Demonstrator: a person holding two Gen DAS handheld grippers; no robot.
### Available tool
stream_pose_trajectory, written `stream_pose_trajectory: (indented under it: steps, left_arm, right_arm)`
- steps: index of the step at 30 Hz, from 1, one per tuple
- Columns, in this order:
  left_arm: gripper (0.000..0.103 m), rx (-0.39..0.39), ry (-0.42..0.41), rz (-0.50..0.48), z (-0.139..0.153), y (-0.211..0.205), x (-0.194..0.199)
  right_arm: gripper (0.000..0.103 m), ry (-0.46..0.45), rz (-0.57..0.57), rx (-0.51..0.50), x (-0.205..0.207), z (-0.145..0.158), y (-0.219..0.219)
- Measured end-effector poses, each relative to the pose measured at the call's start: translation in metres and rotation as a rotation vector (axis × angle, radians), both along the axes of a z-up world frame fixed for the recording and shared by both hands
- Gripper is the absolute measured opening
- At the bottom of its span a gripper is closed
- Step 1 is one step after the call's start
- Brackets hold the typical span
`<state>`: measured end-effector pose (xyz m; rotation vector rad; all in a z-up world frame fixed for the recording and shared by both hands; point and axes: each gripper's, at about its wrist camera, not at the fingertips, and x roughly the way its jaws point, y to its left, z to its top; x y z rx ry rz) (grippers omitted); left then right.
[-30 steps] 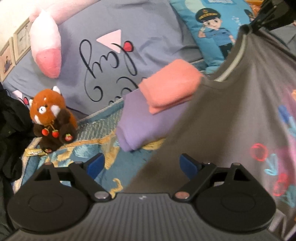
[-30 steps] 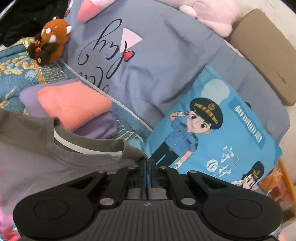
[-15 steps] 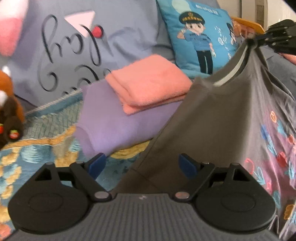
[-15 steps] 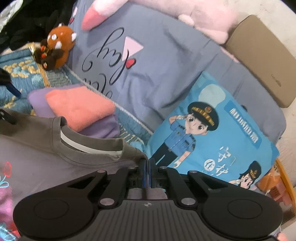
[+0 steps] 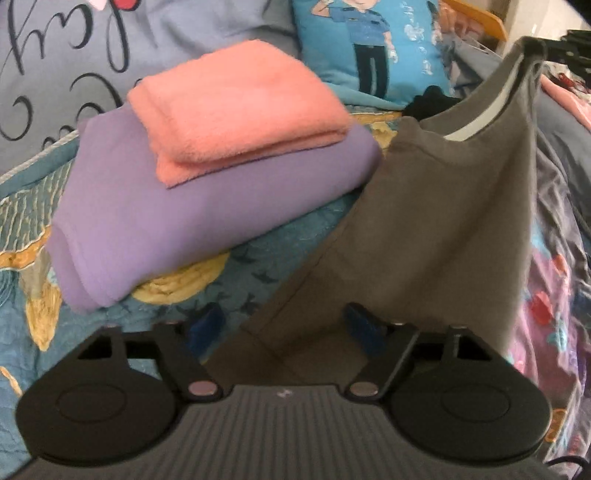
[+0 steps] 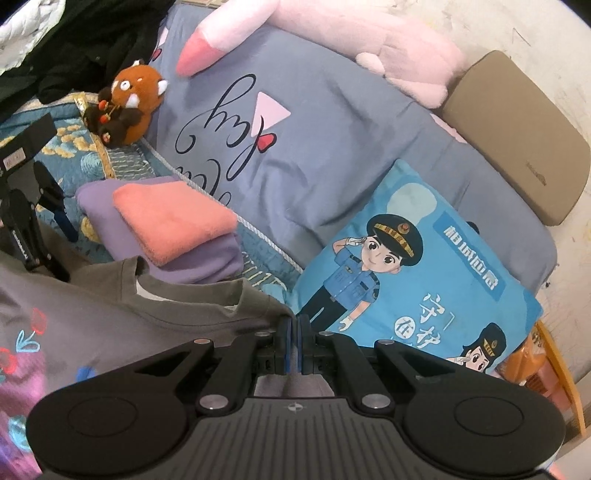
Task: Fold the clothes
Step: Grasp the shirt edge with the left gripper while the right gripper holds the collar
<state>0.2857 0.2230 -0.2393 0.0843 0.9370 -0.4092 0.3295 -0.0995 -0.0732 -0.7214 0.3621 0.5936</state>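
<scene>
A grey T-shirt [image 5: 443, 221] with a colourful print hangs stretched between my two grippers over the bed. My right gripper [image 6: 294, 343] is shut on the grey T-shirt [image 6: 110, 314] at its shoulder beside the collar. My left gripper [image 5: 284, 325] points down at the shirt's lower edge. Its jaws are closing, with a fold of grey cloth between the blue pads, which stand apart from it. Beyond them a folded coral garment [image 5: 236, 110] lies on top of a folded purple one [image 5: 184, 221].
A blue patterned quilt [image 5: 92, 332] covers the bed. Behind the stack lie a grey pillow with script [image 6: 295, 129] and a blue cushion with a cartoon officer [image 6: 406, 277]. A red panda plush [image 6: 129, 99], black clothing [image 6: 74, 44] and a pink plush [image 6: 332, 29] sit farther back.
The left gripper tipped downward and came nearer the folded stack and the shirt's edge, and its jaws narrowed. The right gripper stayed shut on the shirt and shifted away from the pillows.
</scene>
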Motion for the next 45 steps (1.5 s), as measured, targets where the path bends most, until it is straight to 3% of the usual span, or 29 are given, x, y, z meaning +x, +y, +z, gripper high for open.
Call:
stream_pose_trajectory:
  steps: [4,9,15,20,23,28,31,36,39,42,45]
  left_arm:
    - [0.030,0.001,0.009,-0.044,0.004,-0.002,-0.002]
    - [0.008,0.032,0.004,-0.057,0.009,-0.008,-0.007]
    - [0.006,0.135,-0.128,0.043,0.032,-0.011,-0.026]
    - [0.006,0.214,-0.333,0.210,0.086,0.002,-0.059]
    - [0.006,0.217,-0.415,0.251,0.127,0.011,-0.075]
    - [0.006,0.322,-0.491,0.290,0.175,0.009,-0.070]
    - [0.007,0.377,-0.490,0.337,0.189,0.009,-0.043]
    - [0.007,0.424,-0.439,0.435,0.177,0.004,0.032]
    - [0.007,0.472,-0.405,0.461,0.157,-0.003,0.071]
    - [0.007,0.553,-0.366,0.444,0.124,-0.014,0.095]
    - [0.011,0.630,-0.312,0.444,0.094,-0.019,0.111]
  right_arm:
    - [0.003,0.010,-0.008,0.017,0.001,-0.002,-0.002]
    - [0.003,0.008,-0.008,0.011,-0.003,-0.003,-0.003]
    - [0.003,-0.019,-0.012,0.009,-0.014,-0.002,-0.010]
    - [0.003,-0.060,-0.004,0.023,-0.031,0.011,-0.009]
    - [0.003,-0.097,-0.006,0.032,-0.038,0.024,-0.004]
    - [0.003,-0.105,-0.056,0.088,-0.019,0.043,0.006]
    - [0.003,-0.099,-0.089,0.094,0.007,0.050,0.018]
    - [0.001,-0.088,-0.211,0.080,0.071,0.040,0.041]
    - [0.001,-0.001,-0.315,0.153,0.111,0.030,0.041]
    - [0.001,0.072,-0.363,0.217,0.125,0.015,0.034]
    - [0.001,0.136,-0.323,0.198,0.116,-0.010,0.029]
